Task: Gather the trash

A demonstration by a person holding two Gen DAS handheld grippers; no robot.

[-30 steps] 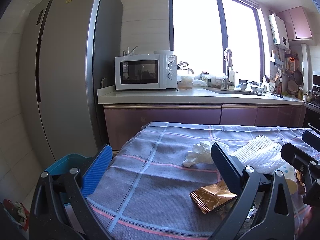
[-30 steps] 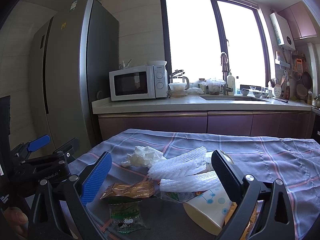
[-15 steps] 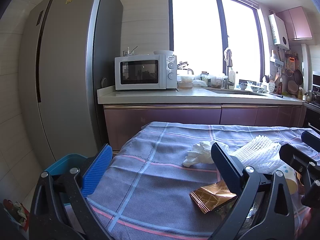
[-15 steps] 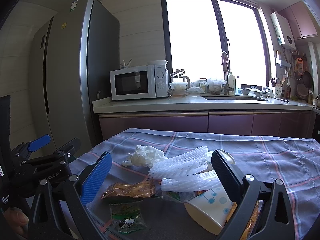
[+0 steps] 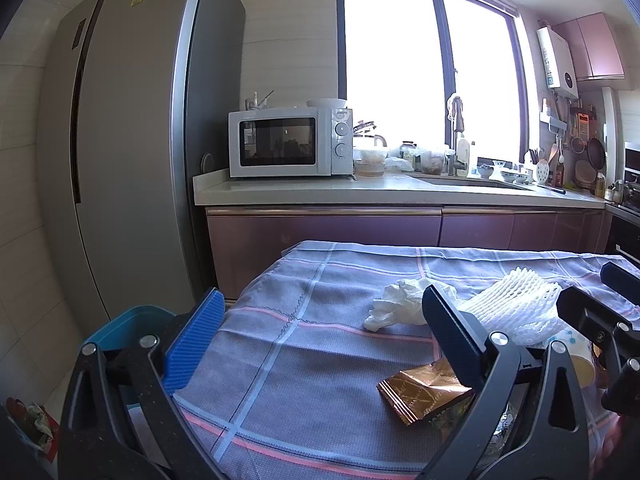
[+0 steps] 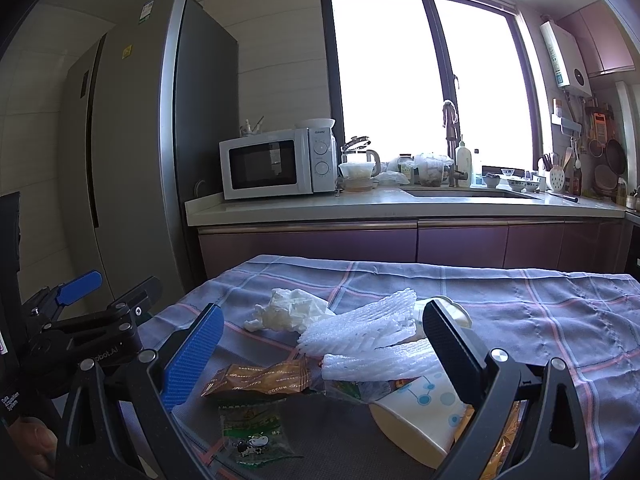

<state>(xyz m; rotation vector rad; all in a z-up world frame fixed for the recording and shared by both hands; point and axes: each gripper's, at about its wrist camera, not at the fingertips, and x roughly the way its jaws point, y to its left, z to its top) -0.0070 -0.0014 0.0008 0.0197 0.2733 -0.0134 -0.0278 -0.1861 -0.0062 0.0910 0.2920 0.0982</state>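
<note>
Trash lies in a heap on the plaid tablecloth: a crumpled white tissue, white foam fruit netting, a gold snack wrapper, a green candy wrapper and a tipped paper cup. My right gripper stands open just above and in front of this heap, nothing between its fingers. My left gripper hovers open over the table's left part, the tissue and gold wrapper near its right finger. A blue bin stands on the floor at the table's left end.
Behind the table runs a kitchen counter with a microwave and a sink. A tall grey fridge stands at the left. In the right wrist view the left gripper sits at the far left.
Hardly anything has moved. The right wrist view has shifted slightly, with the trash heap sitting a little nearer between its fingers.
</note>
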